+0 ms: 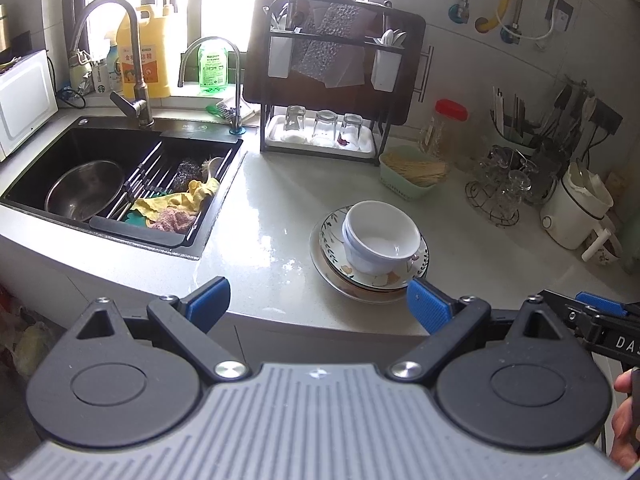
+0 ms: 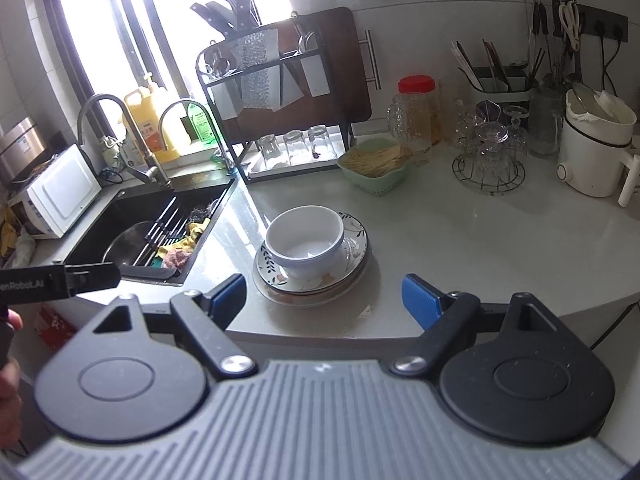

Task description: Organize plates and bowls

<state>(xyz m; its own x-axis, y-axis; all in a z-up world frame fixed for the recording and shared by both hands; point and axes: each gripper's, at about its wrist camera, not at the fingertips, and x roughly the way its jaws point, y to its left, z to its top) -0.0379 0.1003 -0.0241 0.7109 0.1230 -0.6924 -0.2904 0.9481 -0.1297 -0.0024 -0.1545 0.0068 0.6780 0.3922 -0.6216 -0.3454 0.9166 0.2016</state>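
Both grippers, left gripper (image 1: 318, 300) and right gripper (image 2: 324, 298), hover with jaws wide, holding nothing. White bowls (image 2: 305, 245) sit nested and tilted on stacked plates (image 2: 352, 276) near the bench (image 2: 460, 248) edge. Risk: a rim grab tips the bowls or drags the stack off.

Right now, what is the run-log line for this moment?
left gripper: open, empty | right gripper: open, empty | bowls: stacked on plates | counter: untouched stack
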